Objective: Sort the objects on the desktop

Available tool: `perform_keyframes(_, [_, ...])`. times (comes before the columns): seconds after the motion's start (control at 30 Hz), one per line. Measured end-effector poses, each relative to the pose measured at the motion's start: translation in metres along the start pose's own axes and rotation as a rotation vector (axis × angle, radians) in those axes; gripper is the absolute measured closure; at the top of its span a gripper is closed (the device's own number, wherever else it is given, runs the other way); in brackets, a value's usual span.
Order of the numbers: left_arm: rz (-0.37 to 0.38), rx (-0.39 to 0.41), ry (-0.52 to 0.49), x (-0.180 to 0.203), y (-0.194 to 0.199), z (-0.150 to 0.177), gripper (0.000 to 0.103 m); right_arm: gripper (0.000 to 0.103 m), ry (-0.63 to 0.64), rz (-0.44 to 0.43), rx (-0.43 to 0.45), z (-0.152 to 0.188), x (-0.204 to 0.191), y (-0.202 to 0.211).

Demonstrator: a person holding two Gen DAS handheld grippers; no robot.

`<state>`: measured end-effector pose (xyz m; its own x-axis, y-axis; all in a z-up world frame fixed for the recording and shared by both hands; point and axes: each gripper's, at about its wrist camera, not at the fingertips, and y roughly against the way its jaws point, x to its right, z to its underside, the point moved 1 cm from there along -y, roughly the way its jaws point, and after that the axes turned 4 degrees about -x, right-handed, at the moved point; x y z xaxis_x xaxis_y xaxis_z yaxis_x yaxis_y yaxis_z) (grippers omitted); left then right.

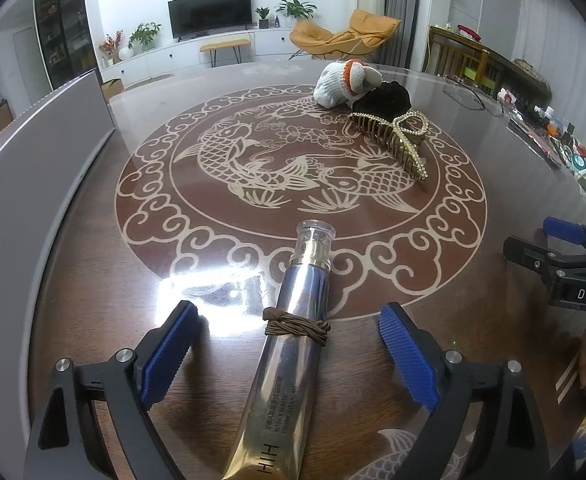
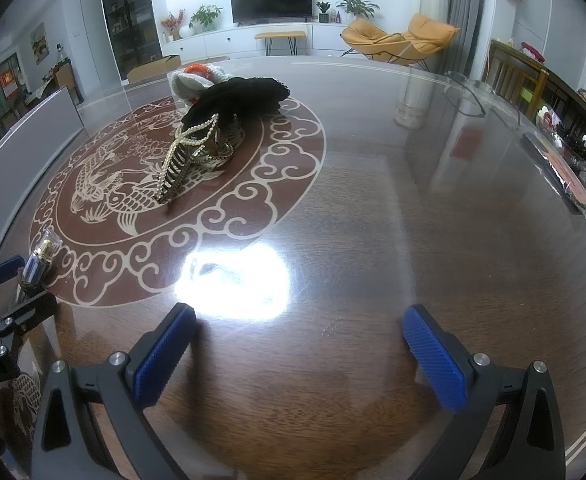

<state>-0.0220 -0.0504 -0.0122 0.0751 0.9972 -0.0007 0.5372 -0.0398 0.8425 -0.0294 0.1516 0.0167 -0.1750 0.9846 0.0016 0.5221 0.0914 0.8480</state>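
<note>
A silver cream tube (image 1: 293, 344) banded by brown cord (image 1: 296, 327) is straddled—untouched—by the wide-open left tool (image 1: 289, 344); the right tool (image 2: 299, 354) is likewise spread over bare tabletop (image 2: 373, 240).

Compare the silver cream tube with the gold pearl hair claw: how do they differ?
The silver cream tube lies flat between the open left gripper fingers; the gold pearl hair claw stands on its teeth, farther off. The tube is smooth, banded by a brown hair tie; the claw is toothed. Both rest on the table.

Glossy dark wood table (image 2: 373, 240) under glass; mirror-bright metallic tube (image 1: 293, 320) – clear plastic cap, brown corded band (image 1: 297, 326); gilt, pearl-beaded hair claw (image 1: 393, 140); knitted wool pieces (image 1: 345, 80); ribbed blue plastic pads (image 2: 165, 356).
</note>
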Motion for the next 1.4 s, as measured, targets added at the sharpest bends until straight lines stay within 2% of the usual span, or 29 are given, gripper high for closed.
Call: perform_keyframes(1.4, [-0.002, -0.001, 0.001, -0.0010, -0.0009, 0.0001, 0.009, 0.000, -0.001, -0.002, 0.001, -0.0006, -0.0009, -0.0006])
